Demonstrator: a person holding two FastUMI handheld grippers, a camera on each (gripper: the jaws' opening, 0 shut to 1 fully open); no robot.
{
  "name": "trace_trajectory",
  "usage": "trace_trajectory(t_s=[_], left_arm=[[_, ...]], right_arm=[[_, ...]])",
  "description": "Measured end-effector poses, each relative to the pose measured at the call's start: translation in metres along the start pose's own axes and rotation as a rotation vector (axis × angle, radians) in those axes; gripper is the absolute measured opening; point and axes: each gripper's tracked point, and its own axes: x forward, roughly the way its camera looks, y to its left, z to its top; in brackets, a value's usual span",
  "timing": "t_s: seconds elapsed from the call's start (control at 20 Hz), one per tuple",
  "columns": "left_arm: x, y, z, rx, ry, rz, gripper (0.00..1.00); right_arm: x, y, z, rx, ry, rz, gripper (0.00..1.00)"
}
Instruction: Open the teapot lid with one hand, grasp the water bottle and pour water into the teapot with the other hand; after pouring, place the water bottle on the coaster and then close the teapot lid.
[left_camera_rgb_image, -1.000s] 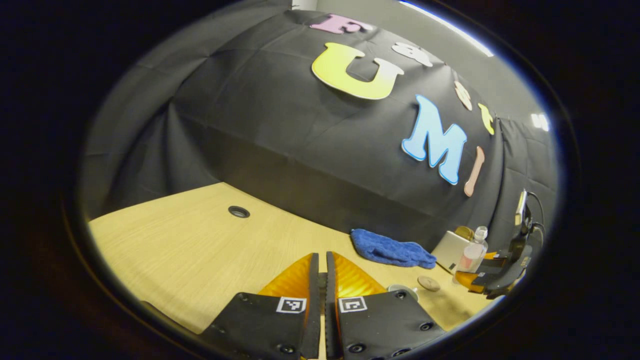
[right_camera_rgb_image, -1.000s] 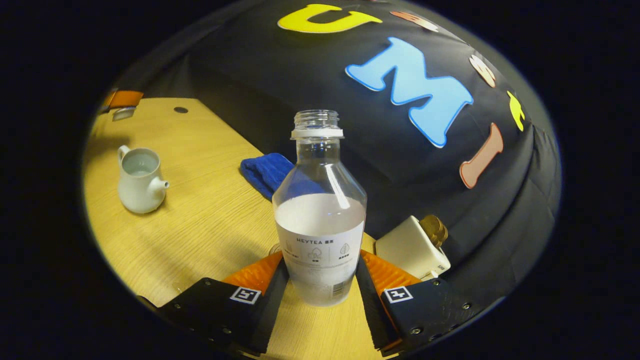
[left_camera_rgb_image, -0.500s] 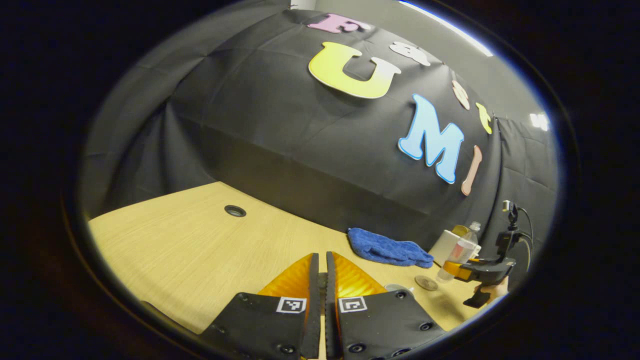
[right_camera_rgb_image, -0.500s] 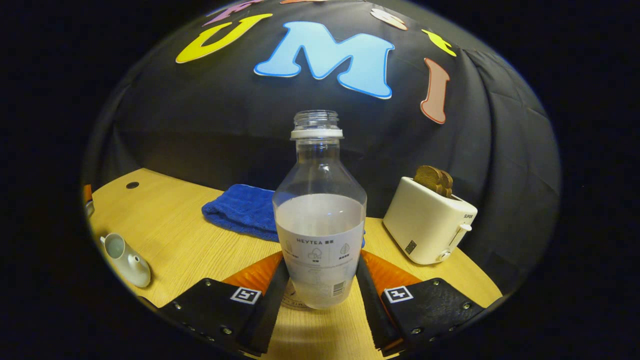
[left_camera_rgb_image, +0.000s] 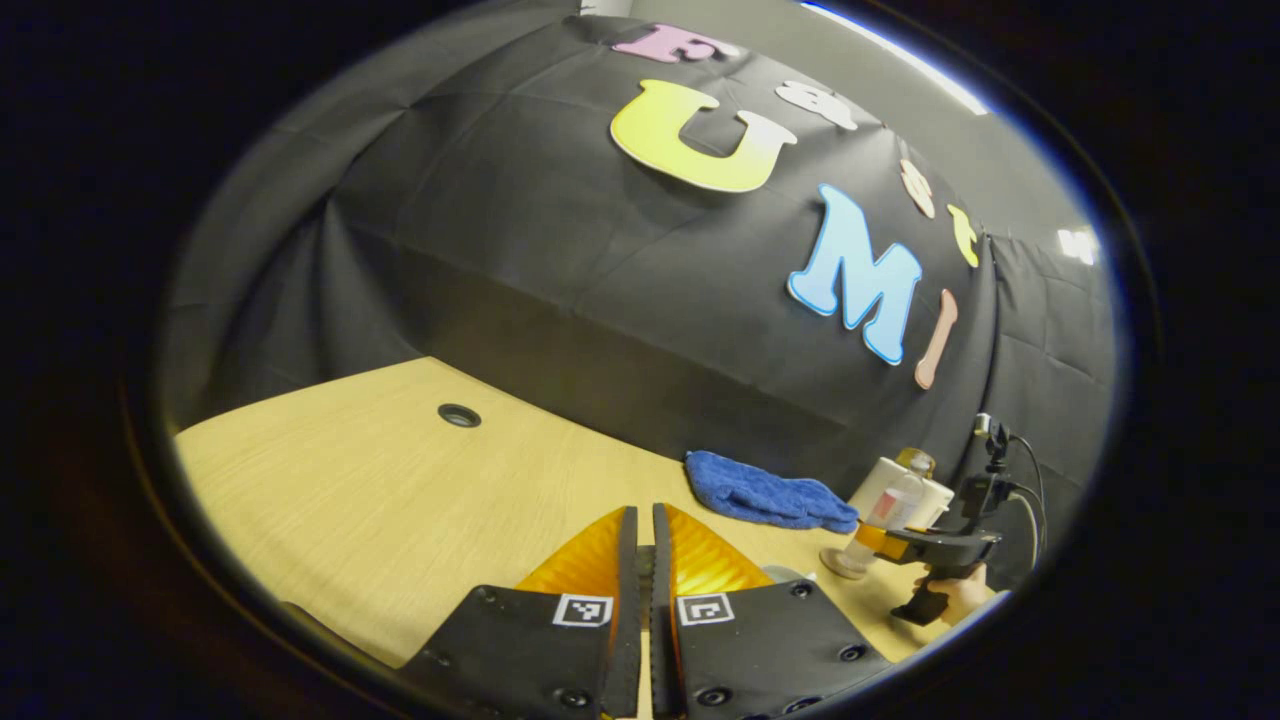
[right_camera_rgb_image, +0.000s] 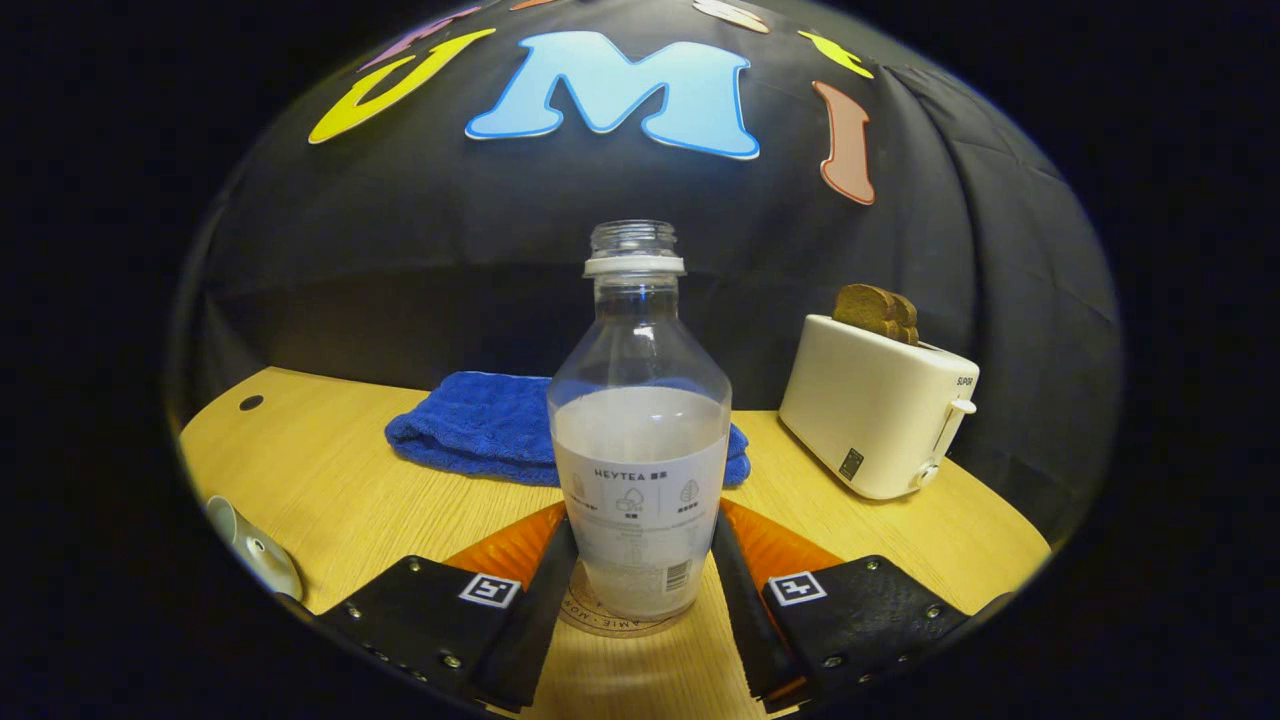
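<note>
In the right gripper view, the right hand-held gripper (right_camera_rgb_image: 640, 560) has both fingers pressed against the lower sides of the water bottle (right_camera_rgb_image: 640, 440), gripping it upright. The bottle has no cap, holds liquid to roughly its middle, and its base sits on the round coaster (right_camera_rgb_image: 600, 622), whose rim shows under the bottle on the counter (right_camera_rgb_image: 380, 500). To the left of the bottle, at the edge of the view, a part of the white teapot (right_camera_rgb_image: 252, 555) can be seen lying low on the counter; whether its lid is on cannot be told. Behind the bottle lies a folded blue towel (right_camera_rgb_image: 480, 435). To the right of the bottle and farther back stands a white toaster (right_camera_rgb_image: 875, 405) with brown toast (right_camera_rgb_image: 878, 310) sticking out of its top

In the left gripper view, the left hand-held gripper (left_camera_rgb_image: 643, 545) has its two fingers closed together with only a thin slit between them; whether anything is pinched there cannot be told. Just beside its right finger a small pale rim (left_camera_rgb_image: 790, 575) peeks out. Farther off, to the right of the blue towel, the bottle stands in the other hand-held gripper, held by a person's hand (left_camera_rgb_image: 965, 592), with the toaster just behind it. Left of the towel, well apart, a dark round grommet hole (left_camera_rgb_image: 459, 415) sits in the counter
</note>
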Motion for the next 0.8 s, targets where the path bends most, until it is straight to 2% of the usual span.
trace_trajectory(t_s=[0.1,0.25,0.3,0.4,0.7,0.8], left_arm=[[0.001,0.000,-0.005,0.002,0.009,0.001,0.12],[0.000,-0.002,-0.008,-0.003,0.018,-0.004,0.10],[-0.001,-0.003,-0.008,-0.002,0.020,-0.004,0.12],[0.000,-0.003,-0.006,0.001,0.019,-0.004,0.10],[0.002,-0.003,-0.005,0.004,0.019,-0.003,0.12],[0.001,-0.003,-0.009,0.004,0.023,-0.004,0.12]], right_arm=[[-0.003,0.001,-0.001,0.026,0.017,0.027,0.75],[-0.006,0.006,0.003,0.053,0.009,0.069,0.75],[-0.005,0.004,0.002,0.050,0.004,0.068,0.75],[-0.001,0.007,0.000,0.057,0.005,0.081,0.75],[-0.004,0.011,0.001,0.041,-0.008,0.078,0.77],[-0.008,0.011,0.005,0.011,-0.024,0.069,0.88]])
